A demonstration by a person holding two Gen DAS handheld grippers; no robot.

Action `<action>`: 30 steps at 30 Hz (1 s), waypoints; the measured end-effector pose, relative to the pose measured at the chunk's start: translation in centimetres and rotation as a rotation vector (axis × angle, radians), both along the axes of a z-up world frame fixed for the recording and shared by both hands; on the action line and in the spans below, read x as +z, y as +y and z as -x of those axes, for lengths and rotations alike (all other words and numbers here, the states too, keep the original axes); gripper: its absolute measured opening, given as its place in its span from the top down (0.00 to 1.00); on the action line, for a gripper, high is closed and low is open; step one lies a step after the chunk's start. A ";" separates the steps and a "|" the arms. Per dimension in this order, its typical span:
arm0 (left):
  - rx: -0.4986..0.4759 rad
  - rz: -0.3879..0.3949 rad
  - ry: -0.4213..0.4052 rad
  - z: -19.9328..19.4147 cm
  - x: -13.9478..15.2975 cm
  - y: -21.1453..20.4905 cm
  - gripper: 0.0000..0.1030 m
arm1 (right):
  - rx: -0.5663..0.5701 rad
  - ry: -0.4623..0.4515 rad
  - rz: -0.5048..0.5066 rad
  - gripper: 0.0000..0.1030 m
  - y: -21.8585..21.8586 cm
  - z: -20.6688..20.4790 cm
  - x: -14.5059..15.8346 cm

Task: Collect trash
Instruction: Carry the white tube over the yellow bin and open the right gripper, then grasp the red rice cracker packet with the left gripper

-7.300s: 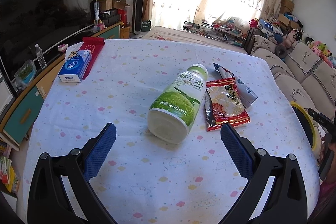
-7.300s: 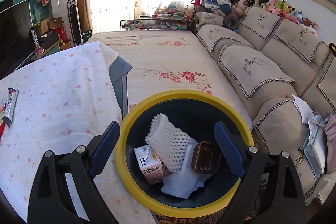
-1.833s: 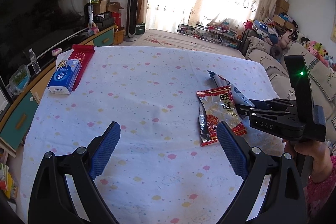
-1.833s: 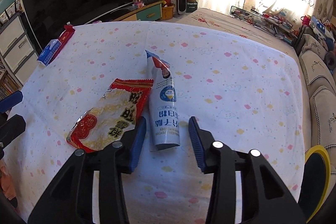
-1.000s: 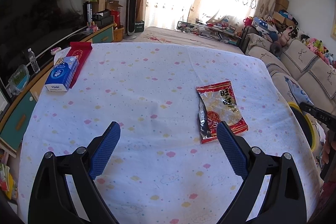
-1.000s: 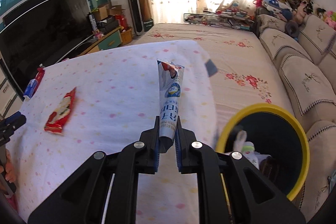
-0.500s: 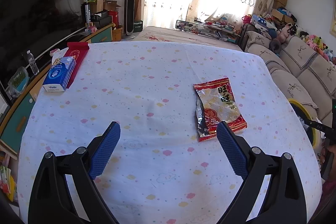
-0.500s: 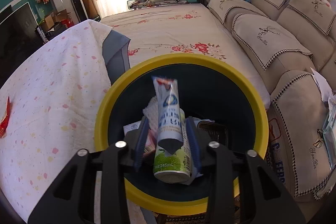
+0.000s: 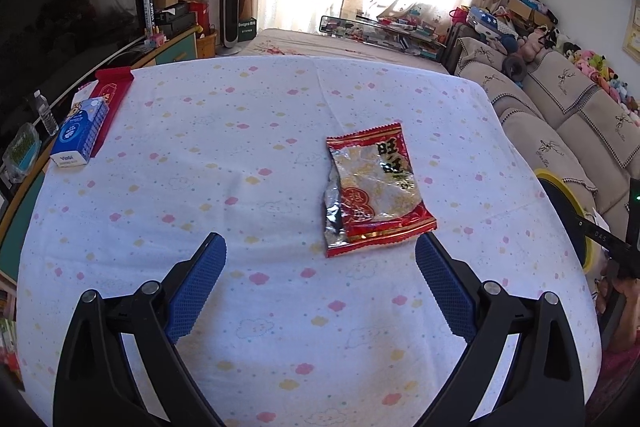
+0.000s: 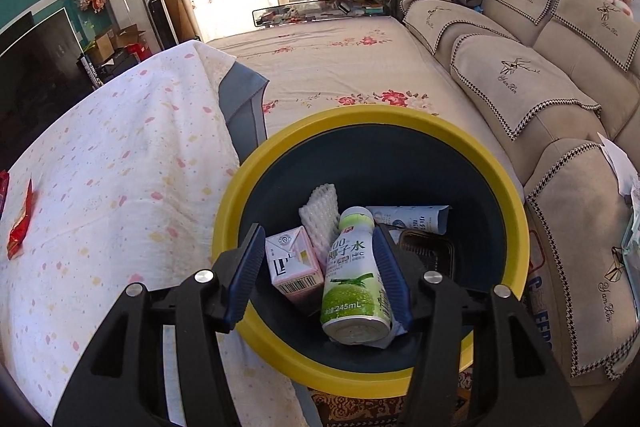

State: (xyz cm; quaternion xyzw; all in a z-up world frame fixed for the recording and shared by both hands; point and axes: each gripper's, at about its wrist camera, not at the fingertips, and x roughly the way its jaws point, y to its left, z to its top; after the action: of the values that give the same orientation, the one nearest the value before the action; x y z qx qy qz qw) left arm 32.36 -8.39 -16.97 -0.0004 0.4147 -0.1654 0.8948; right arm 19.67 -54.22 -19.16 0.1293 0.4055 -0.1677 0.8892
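Note:
A red snack wrapper (image 9: 376, 189) lies flat on the spotted tablecloth (image 9: 224, 131), just ahead of my open, empty left gripper (image 9: 318, 259). My right gripper (image 10: 320, 247) is open and empty above the yellow-rimmed dark bin (image 10: 516, 203). In the bin lie a green bottle (image 10: 354, 275), a pink carton (image 10: 292, 263), a white foam net (image 10: 320, 219) and the blue-white tube wrapper (image 10: 412, 217). The bin's rim (image 9: 554, 177) and the right gripper's body (image 9: 616, 243) show at the right edge of the left wrist view. The snack wrapper also shows edge-on in the right wrist view (image 10: 20, 227).
A blue tissue pack (image 9: 80, 131) and a red packet (image 9: 112, 95) lie at the table's far left edge. A beige sofa (image 10: 540, 75) stands right of the bin. A TV (image 9: 68, 3) and cabinet are at the left.
My right gripper carried the tube wrapper from the table to the bin, opened, and the wrapper dropped in. My left gripper stayed open and edged closer to the snack wrapper.

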 end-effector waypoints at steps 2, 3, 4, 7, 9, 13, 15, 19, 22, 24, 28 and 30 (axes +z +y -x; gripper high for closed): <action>-0.023 -0.006 0.019 -0.4 0.1 -1.4 0.08 | 0.008 -0.005 0.006 0.46 0.2 0.0 0.2; -0.035 -0.014 0.026 -0.7 0.2 -2.2 0.07 | 0.011 -0.009 0.004 0.46 0.3 0.1 0.2; -0.043 -0.025 0.031 -1.0 0.2 -2.9 0.06 | 0.013 -0.012 0.001 0.46 0.2 0.3 0.3; -0.046 -0.053 0.040 -2.4 0.2 -4.7 0.05 | 0.014 -0.024 -0.014 0.46 0.0 0.6 0.4; -0.044 -0.050 0.061 -3.6 0.0 -5.6 0.05 | 0.017 -0.029 -0.024 0.46 0.0 0.8 0.4; -0.028 -0.043 0.115 -5.8 -1.0 -6.9 0.05 | 0.023 -0.042 -0.032 0.45 -0.1 1.0 0.6; -0.015 -0.043 0.136 -6.8 -1.7 -7.3 0.05 | 0.027 -0.049 -0.042 0.45 -0.1 0.9 0.6; 0.003 -0.064 0.150 -8.0 -2.6 -8.1 0.05 | 0.041 -0.051 -0.048 0.45 0.0 0.7 0.5; 0.006 -0.092 0.141 -8.5 -2.9 -8.6 0.05 | 0.045 -0.052 -0.055 0.45 0.0 0.4 0.4; 0.006 -0.108 0.137 -8.7 -3.0 -8.9 0.05 | 0.046 -0.053 -0.061 0.45 0.0 0.3 0.3; 0.013 -0.136 0.122 -9.1 -3.0 -9.2 0.13 | 0.048 -0.051 -0.067 0.45 0.0 0.2 0.1; 0.019 -0.141 0.117 -9.2 -2.8 -9.0 0.18 | 0.048 -0.051 -0.067 0.45 0.0 0.2 0.1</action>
State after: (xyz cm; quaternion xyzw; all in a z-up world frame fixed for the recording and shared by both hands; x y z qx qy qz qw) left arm 41.53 -17.42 -19.79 0.0488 0.4770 -0.1272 0.8683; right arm 19.45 -54.22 -19.04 0.1536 0.3910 -0.1295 0.8982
